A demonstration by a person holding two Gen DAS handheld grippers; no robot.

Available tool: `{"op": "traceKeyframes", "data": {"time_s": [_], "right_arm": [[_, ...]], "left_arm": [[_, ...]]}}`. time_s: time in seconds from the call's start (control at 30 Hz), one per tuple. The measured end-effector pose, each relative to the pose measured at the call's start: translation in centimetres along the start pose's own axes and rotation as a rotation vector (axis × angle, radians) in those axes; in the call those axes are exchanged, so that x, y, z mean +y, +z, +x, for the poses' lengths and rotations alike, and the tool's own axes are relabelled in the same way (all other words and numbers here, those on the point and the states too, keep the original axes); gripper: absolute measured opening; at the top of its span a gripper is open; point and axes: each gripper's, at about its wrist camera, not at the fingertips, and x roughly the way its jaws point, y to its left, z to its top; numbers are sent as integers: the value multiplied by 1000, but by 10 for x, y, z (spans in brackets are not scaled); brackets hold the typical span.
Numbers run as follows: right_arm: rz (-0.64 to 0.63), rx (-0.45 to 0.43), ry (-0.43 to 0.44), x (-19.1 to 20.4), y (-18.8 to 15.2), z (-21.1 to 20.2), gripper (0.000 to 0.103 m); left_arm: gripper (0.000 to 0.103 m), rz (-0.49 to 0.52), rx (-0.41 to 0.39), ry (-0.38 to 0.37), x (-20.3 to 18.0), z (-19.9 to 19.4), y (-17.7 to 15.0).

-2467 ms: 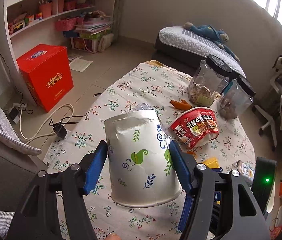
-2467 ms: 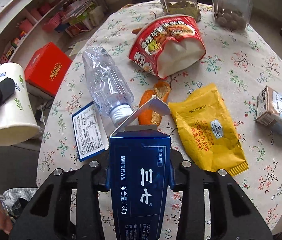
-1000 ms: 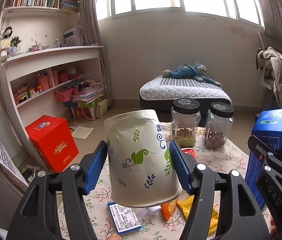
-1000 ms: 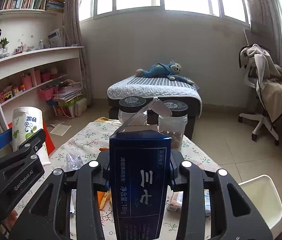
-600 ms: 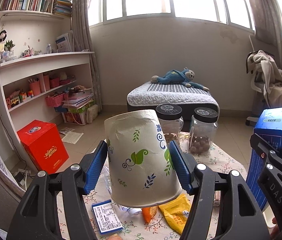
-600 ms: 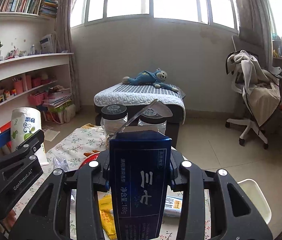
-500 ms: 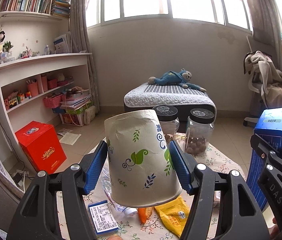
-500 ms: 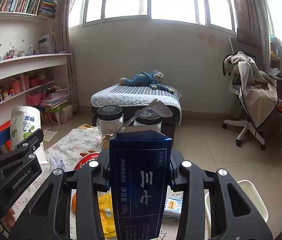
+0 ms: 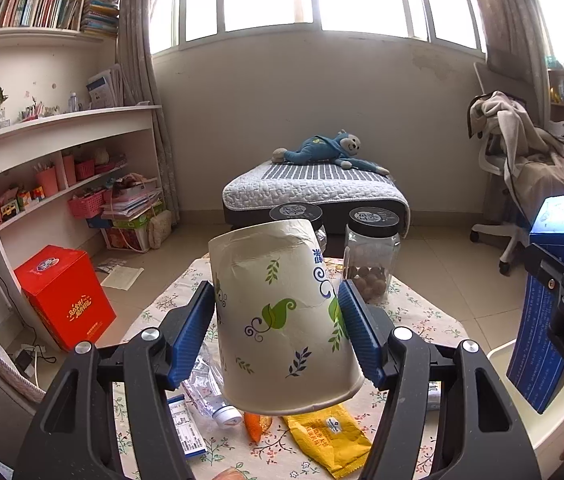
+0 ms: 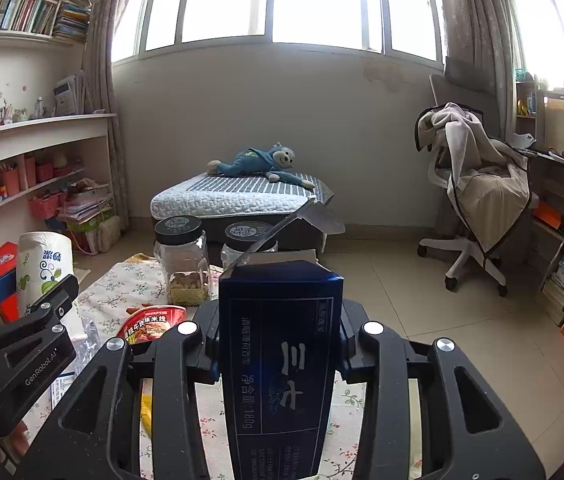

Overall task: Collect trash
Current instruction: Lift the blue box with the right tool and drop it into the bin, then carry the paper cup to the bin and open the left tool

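Note:
My left gripper [image 9: 278,332] is shut on a crumpled white paper cup [image 9: 282,316] with green leaf prints, held bottom-up above the table. In the right wrist view my right gripper [image 10: 280,344] is shut on a dark blue carton [image 10: 282,364] with its top flap torn open. That carton [image 9: 553,300] also shows at the right edge of the left wrist view, and the cup [image 10: 44,268] at the left of the right wrist view. On the floral tablecloth [image 9: 413,312] below lie a yellow packet [image 9: 329,436], a clear plastic bottle [image 9: 206,384], orange peel [image 9: 254,426] and a red noodle bowl [image 10: 154,322].
Two black-lidded jars [image 9: 371,256] [image 10: 182,260] stand at the table's far end. A white bin's rim [image 9: 521,392] shows low at the right, under the blue carton. Beyond are a bed [image 9: 313,196], shelves [image 9: 62,152], a red box [image 9: 62,292] and a draped office chair [image 10: 477,196].
Both grippers have carried their loads sideways over the table; the jars and litter below have slid left in both views. The white bin's rim has come into the left wrist view. Both grips are unchanged.

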Motion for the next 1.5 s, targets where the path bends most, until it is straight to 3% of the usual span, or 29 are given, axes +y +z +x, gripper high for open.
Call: {"op": "traceKeyframes", "data": {"time_s": [0.2, 0.47, 0.5, 0.53, 0.73, 0.97, 1.33, 1.43, 1.5], "right_arm": [[20, 21, -74, -30, -4, 3, 38], [136, 86, -207, -98, -10, 16, 39], [154, 95, -218, -106, -11, 17, 49], [170, 107, -232, -116, -12, 17, 65], [242, 64, -325, -158, -12, -2, 94], [316, -25, -434, -200, -6, -39, 96], [507, -95, -562, -280, -16, -83, 96], [525, -115, -590, -293, -18, -93, 96], [535, -123, -606, -298, -20, -99, 96]], "left_arm": [[63, 13, 8, -25, -16, 2, -2], [63, 43, 16, -66, -42, 3, -7], [63, 45, 21, -73, -46, 4, -7], [63, 46, 26, -80, -50, 5, -8], [63, 69, 47, -147, -87, 2, -10], [64, 78, 96, -279, -154, -2, -11], [65, 134, 140, -473, -276, -16, -2], [69, 157, 172, -523, -305, -17, 1], [80, 169, 198, -528, -317, -15, 2]]}}
